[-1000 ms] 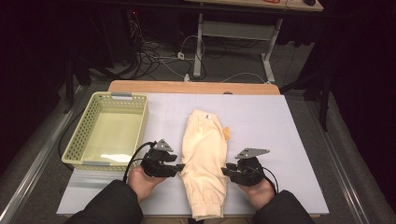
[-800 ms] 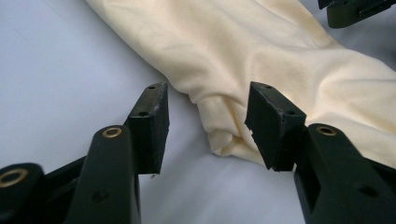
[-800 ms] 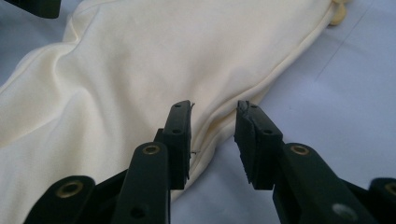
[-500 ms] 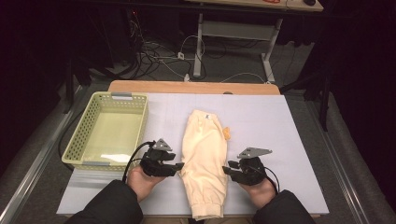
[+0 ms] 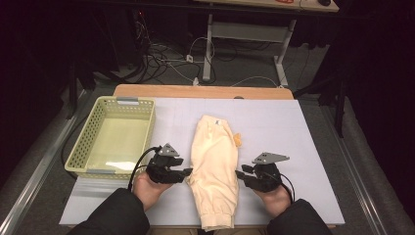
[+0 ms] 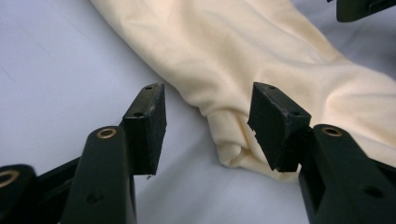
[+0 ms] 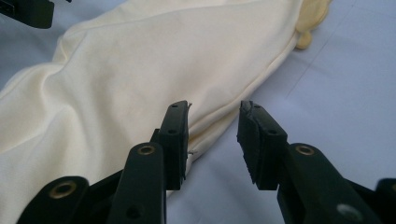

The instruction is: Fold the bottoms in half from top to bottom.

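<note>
High view: showed a cream garment point(image 5: 214, 171) lying flat on the white-covered tabletop point(image 5: 293, 127), between the left tool point(image 5: 185, 173) and the right tool point(image 5: 241, 174), each held in a hand at the near edge. Left of it, stood well apart, a pale yellow basket point(image 5: 83, 152) with perforated walls. Beyond the tabletop's far edge, lay cables point(image 5: 161, 58) on the floor and stood the legs of a grey stand point(image 5: 244, 34). Nothing between either tool and the cloth. Compared with a second before, garment and basket unmoved, both hands in the same spots; left tool's jaws had just been opening, a folded edge of cloth loose between them in the left gripper view point(image 6: 233, 149); right tool's jaws also slightly wider, spread at the garment's side seam point(image 7: 219, 123) without pinching it. Garment's long axis ran from near edge to far, cuffed hem nearest the person, labelled end pointing away.
</note>
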### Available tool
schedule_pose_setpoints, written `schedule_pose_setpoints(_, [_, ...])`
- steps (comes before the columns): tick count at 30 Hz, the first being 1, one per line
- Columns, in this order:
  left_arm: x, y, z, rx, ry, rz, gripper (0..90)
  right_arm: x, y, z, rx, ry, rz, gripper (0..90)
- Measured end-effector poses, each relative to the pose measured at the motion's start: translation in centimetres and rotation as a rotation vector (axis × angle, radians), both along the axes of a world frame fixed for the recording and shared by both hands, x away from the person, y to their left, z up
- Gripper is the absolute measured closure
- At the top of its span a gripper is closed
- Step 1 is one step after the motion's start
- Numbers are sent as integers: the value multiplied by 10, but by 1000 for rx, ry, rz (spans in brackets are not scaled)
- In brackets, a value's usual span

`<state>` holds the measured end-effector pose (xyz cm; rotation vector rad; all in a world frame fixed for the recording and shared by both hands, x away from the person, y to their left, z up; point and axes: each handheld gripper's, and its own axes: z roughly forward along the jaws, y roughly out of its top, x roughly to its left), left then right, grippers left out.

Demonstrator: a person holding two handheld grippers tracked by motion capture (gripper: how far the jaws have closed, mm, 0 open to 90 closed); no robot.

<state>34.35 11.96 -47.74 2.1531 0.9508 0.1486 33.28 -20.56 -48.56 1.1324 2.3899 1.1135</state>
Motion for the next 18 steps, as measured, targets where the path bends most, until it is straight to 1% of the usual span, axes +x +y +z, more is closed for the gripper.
schedule_pose_setpoints(3, [3,0,2,-25,2,8,433,2,-2,3,12,-26,1,640])
schedule_pose_setpoints(6, [6,0,4,-29,4,10,433,7,-2,5,30,-34,-7,636])
schedule_pose_setpoints(8, [8,-2,6,-40,5,12,433,9,-1,6,39,-35,-14,632])
schedule_pose_setpoints(12, [12,-7,11,-27,-8,13,434,12,2,8,26,-46,-8,633])
schedule_pose_setpoints(13, [14,-8,12,-26,-4,16,434,13,3,9,20,-51,-7,633])
schedule_pose_setpoints(15, [19,-11,13,-9,4,26,438,17,3,10,18,-48,-9,638])
schedule_pose_setpoints(16, [22,-12,14,5,8,28,437,20,3,10,15,-43,-8,645])
schedule_pose_setpoints(18, [28,-14,15,11,19,31,437,23,3,10,12,-29,-18,654])
